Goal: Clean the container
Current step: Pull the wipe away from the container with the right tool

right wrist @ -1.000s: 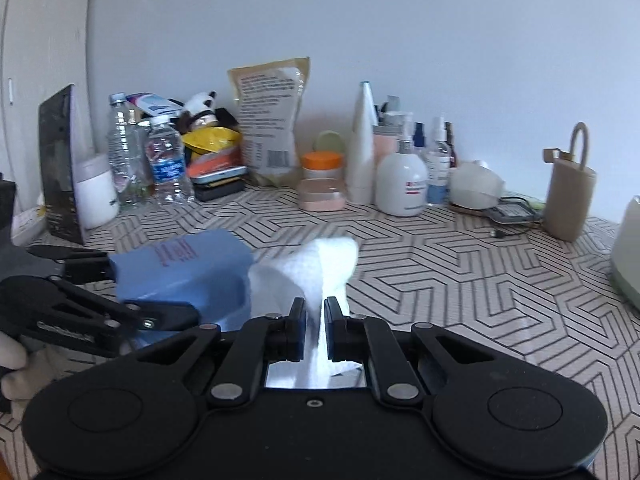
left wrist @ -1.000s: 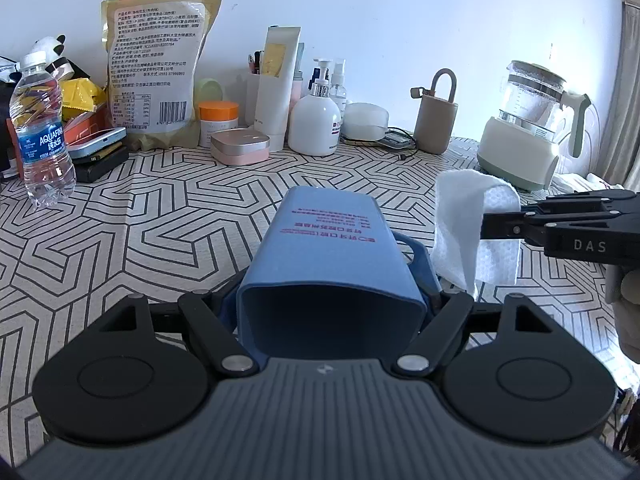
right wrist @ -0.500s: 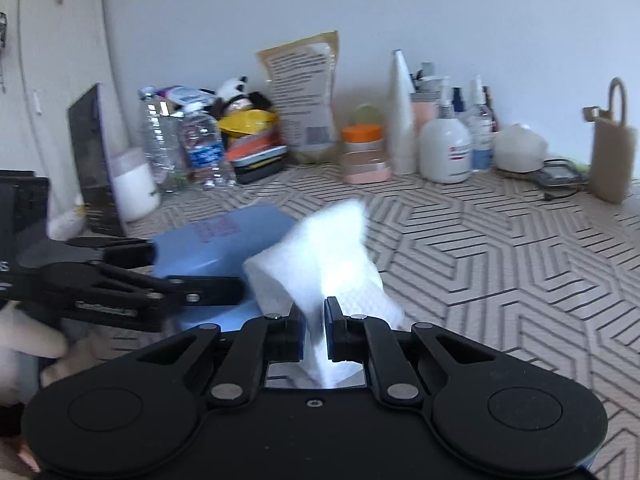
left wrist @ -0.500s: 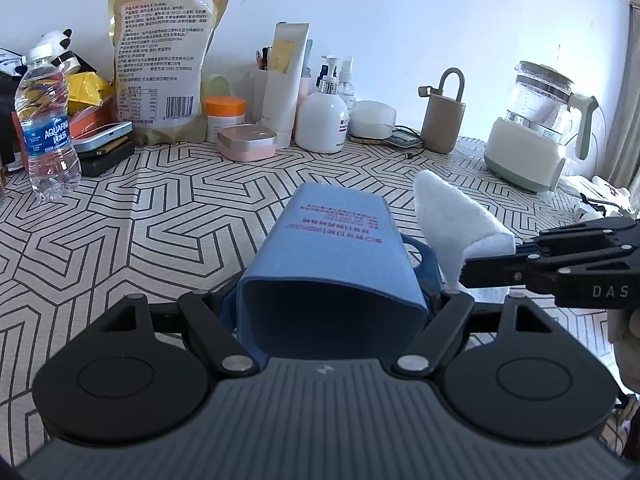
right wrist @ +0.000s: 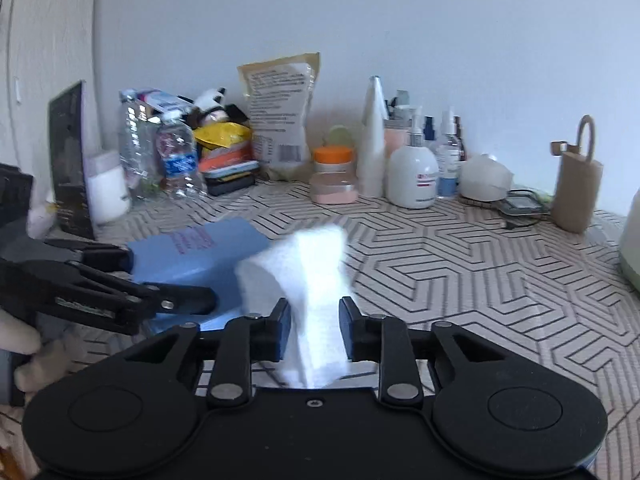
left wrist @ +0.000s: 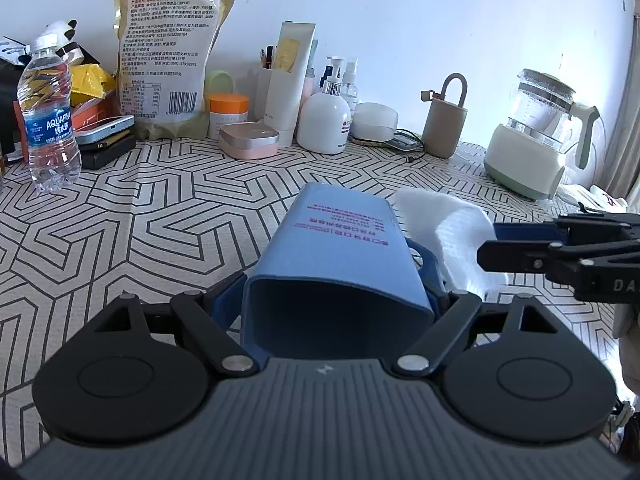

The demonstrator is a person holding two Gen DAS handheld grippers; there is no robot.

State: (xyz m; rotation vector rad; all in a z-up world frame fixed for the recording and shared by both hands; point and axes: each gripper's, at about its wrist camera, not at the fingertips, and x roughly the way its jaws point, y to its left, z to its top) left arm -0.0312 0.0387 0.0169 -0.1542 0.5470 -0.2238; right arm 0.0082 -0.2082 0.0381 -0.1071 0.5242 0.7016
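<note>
A blue rectangular container (left wrist: 340,248) lies tilted with its open mouth toward the left wrist camera. It sits between the fingers of my left gripper (left wrist: 332,280), whose jaws are opening but still flank both of its side walls. A white wipe (right wrist: 316,256) stands between the blue pads of my right gripper (right wrist: 314,320). Those jaws are opening, and a small gap shows on each side of the wipe. In the left wrist view the wipe (left wrist: 452,232) leans against the container's right side, with the right gripper (left wrist: 490,242) just behind it. The left gripper (right wrist: 170,280) also shows in the right wrist view.
The patterned tablecloth (left wrist: 160,216) covers the table. Along the back wall stand a water bottle (left wrist: 48,120), a snack bag (left wrist: 168,60), a pink case (left wrist: 248,142), a pump bottle (left wrist: 326,120), a beige holder (left wrist: 444,124) and a kettle (left wrist: 536,140). A gloved hand (right wrist: 24,344) grips the left tool.
The right gripper's pads have parted from the wipe. The wipe has tipped from upright to leaning low beside the container. The container stays in the left gripper.
</note>
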